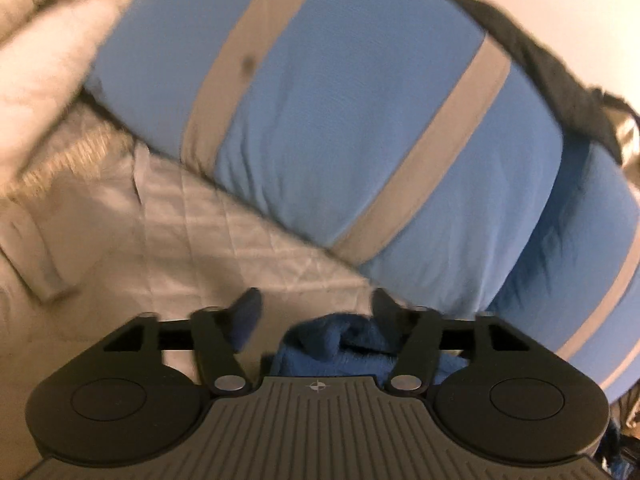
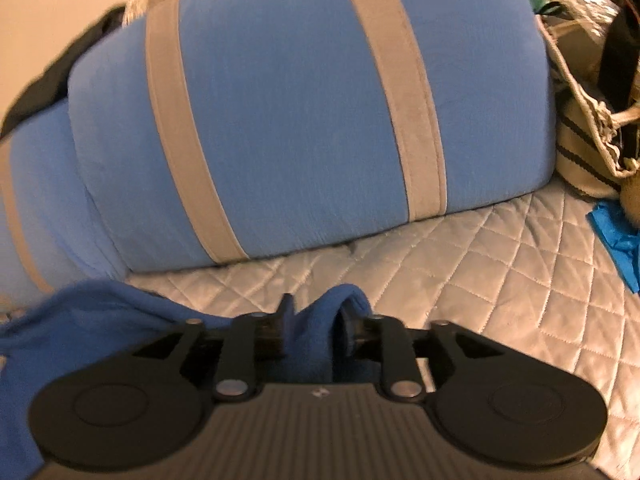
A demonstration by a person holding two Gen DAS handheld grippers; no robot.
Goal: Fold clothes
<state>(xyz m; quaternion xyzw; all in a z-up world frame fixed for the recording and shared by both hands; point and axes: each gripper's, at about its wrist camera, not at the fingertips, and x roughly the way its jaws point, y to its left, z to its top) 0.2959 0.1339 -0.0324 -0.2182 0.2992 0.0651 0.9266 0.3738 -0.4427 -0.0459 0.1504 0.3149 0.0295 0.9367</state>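
A dark blue garment point(image 2: 80, 320) lies bunched on the quilted bedcover point(image 2: 480, 264) at the near edge, close in front of a blue pillow with grey stripes point(image 2: 300, 100). My right gripper point(image 2: 314, 312) is clenched on a fold of the cloth, its fingers pinching it upright. My left gripper point(image 1: 316, 304) stands released, fingers spread wide, with a crumpled part of the same garment point(image 1: 336, 344) just beneath them. A striped canvas bag point(image 2: 584, 148) sits at the far right, beside the pillow.
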